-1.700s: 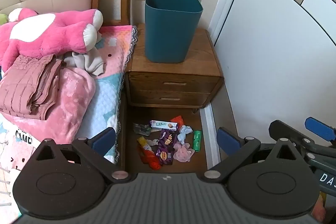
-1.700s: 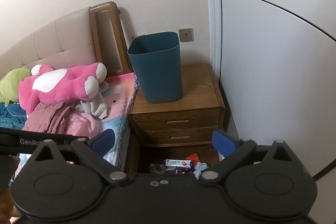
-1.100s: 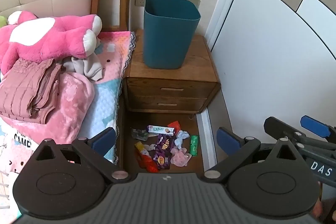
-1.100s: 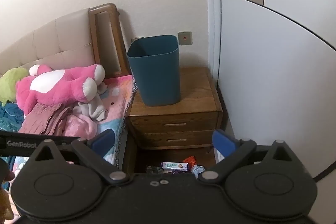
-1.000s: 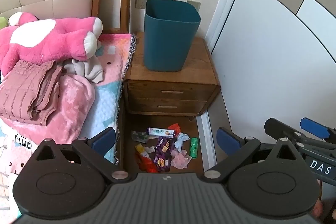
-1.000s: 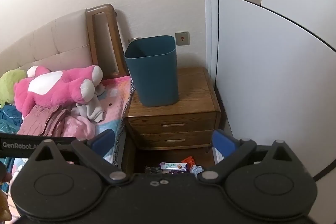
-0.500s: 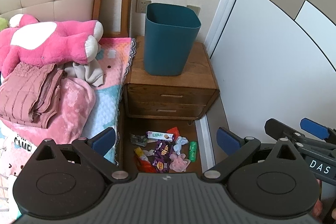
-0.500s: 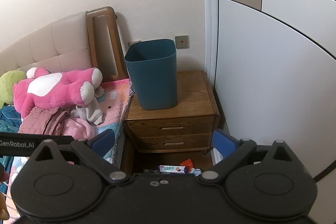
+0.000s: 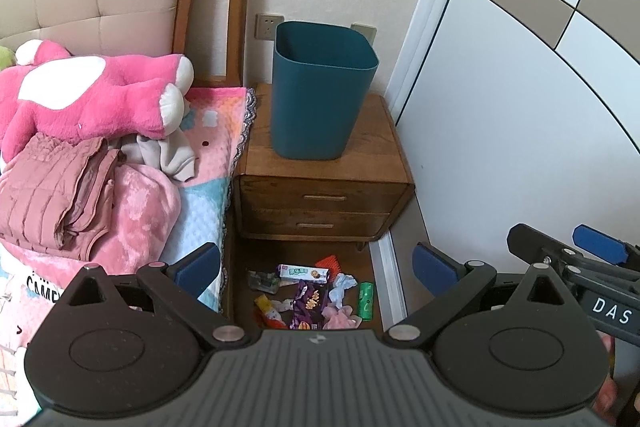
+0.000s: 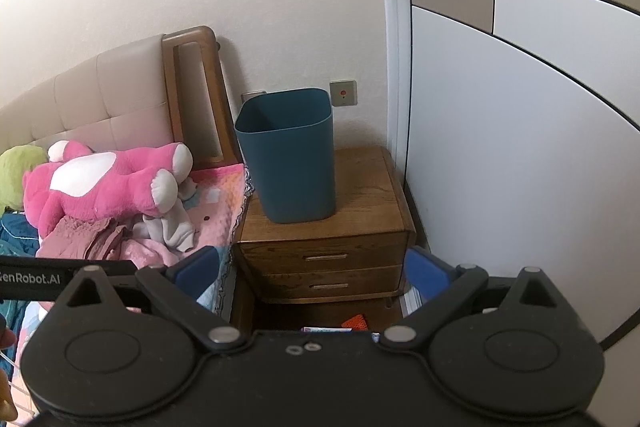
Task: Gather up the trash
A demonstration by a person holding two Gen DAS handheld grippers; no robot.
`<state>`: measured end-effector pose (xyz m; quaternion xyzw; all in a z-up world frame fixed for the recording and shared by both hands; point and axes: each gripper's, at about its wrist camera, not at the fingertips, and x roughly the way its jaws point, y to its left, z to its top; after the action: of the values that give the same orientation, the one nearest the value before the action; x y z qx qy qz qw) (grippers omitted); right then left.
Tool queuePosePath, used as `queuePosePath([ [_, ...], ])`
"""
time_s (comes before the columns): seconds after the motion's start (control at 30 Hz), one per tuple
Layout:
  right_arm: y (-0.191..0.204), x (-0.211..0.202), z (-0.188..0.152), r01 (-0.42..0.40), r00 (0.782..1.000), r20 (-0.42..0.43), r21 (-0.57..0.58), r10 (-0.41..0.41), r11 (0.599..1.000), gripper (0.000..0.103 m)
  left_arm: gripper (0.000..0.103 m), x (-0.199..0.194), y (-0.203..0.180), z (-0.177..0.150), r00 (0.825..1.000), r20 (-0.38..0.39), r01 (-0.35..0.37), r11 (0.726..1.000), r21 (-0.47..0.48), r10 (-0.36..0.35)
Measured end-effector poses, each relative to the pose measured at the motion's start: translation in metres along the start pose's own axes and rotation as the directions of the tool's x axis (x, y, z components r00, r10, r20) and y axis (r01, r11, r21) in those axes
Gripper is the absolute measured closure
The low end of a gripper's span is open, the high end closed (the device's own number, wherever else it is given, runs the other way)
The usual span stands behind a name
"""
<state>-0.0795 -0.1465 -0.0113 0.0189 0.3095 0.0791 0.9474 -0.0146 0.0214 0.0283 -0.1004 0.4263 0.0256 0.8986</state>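
So from the left wrist view, the left claw point(image 9: 316, 265) is spread wide with nothing between its blue pads. Below it on the floor point(image 9: 248, 259) sits the trash pile point(image 9: 312, 297), right in front of the nightstand point(image 9: 324, 187): a white snack bar wrapper point(image 9: 303, 271), a purple wrapper point(image 9: 307, 307), a small green roll point(image 9: 365, 301), some pink crumpled stuff point(image 9: 340, 317) and an orange bit point(image 9: 327, 262). A teal bin point(image 9: 320, 91) stands upright on the nightstand top, toward the back edge. The bed point(image 9: 200, 195) is just to the left, with a pink plush toy point(image 9: 92, 95) on it. The right claw point(image 9: 560, 247) pokes in at the right edge, also spread.

Right wrist view: the right claw is wide apart and holding nothing. The bin point(image 10: 290, 155) is on the nightstand point(image 10: 324, 227), and only a sliver of the trash point(image 10: 354, 323) shows above the claw body.
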Motion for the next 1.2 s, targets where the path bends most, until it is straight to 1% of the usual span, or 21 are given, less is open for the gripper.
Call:
queuePosePath([
  [0.33,0.0062,-0.0031,0.0047,-0.004,1.000,0.013,-0.005,0.004,1.000,0.004,0.000,0.0005,-0.0008,0.0002,1.000,0.001,0.002,1.000,0.003,-0.002],
  [0.6,0.0058,-0.0042,0.0056,-0.004,1.000,0.016,-0.001,0.004,1.000,0.004,0.000,0.0029,0.0024,0.0012,1.000,-0.005,0.020,1.000,0.004,-0.020],
  [1.2,0.0074,0.0006,0.0081,0.002,1.000,0.002,0.000,-0.002,1.000,0.004,0.000,0.0094,0.0073,0.0042,0.999,-0.017,0.050,0.999,0.000,-0.050],
])
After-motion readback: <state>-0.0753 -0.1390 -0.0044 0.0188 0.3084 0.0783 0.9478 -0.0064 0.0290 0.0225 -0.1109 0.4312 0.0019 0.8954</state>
